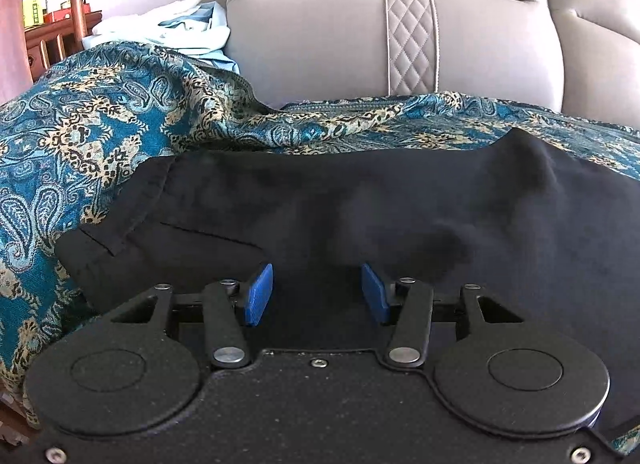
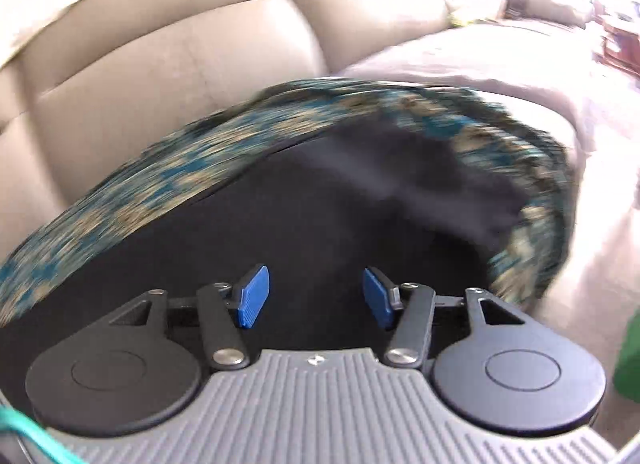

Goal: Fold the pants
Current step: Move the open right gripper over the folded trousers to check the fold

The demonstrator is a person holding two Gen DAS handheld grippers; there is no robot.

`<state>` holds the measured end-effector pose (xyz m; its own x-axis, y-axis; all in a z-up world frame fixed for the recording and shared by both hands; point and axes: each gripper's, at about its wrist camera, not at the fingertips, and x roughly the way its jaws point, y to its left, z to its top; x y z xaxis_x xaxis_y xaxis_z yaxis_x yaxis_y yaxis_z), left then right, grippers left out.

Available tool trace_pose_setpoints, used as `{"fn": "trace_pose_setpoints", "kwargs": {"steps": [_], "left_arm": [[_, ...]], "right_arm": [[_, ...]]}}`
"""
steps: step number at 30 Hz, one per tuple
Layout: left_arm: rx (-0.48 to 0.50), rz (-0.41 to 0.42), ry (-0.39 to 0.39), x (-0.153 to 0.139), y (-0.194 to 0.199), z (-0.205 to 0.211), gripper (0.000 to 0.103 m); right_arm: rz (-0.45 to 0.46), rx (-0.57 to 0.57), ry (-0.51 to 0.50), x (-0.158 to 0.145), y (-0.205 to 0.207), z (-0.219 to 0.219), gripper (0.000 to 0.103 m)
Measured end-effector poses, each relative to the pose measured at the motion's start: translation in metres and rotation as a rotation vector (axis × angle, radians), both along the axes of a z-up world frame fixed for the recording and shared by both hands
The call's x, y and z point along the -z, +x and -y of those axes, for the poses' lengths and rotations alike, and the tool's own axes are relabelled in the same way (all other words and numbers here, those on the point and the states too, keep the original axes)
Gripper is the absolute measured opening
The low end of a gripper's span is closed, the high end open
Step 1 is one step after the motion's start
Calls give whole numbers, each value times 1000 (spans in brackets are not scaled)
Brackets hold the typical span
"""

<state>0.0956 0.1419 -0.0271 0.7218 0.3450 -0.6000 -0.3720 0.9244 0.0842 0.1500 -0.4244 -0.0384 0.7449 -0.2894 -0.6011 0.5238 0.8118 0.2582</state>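
Black pants [image 1: 360, 207] lie spread on a teal paisley cloth [image 1: 92, 123] over a sofa seat. In the left wrist view a hemmed, folded edge of the pants shows at the left. My left gripper [image 1: 317, 292] hovers just over the dark fabric, its blue pads [image 1: 259, 292] apart with nothing pinched between them. The right wrist view is motion-blurred: the same black pants [image 2: 320, 215] fill the middle, ringed by the paisley cloth [image 2: 160, 167]. My right gripper [image 2: 316, 296] is over the pants, jaws spread, and nothing sits between its blue pads [image 2: 253, 296].
A beige leather sofa backrest [image 1: 380, 35] with a quilted strip rises behind the cloth. Pale blue and white clothes [image 1: 176, 31] are heaped at the back left beside wooden furniture [image 1: 60, 23]. A pinkish cushion or cover [image 2: 520, 63] lies to the right of the cloth in the right wrist view.
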Motion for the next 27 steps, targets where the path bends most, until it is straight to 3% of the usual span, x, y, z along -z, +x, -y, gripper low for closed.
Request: {"fn": "trace_pose_setpoints", "kwargs": {"steps": [6, 8, 12, 18, 23, 27], "left_arm": [[-15, -15, 9, 0, 5, -2, 49], [-14, -23, 25, -1, 7, 0, 49], [-13, -27, 38, 0, 7, 0, 50], [-22, -26, 37, 1, 8, -2, 51], [-26, -27, 30, 0, 8, -2, 51], [-21, -27, 32, 0, 8, -3, 51]], "right_arm": [[21, 61, 62, -3, 34, 53, 69], [-14, 42, 42, -6, 54, 58, 70], [-123, -15, -112, -5, 99, 57, 67], [-103, -72, -86, -10, 128, 82, 69], [-23, -70, -67, -25, 107, 87, 68], [23, -63, 13, -35, 72, 101, 68]]}}
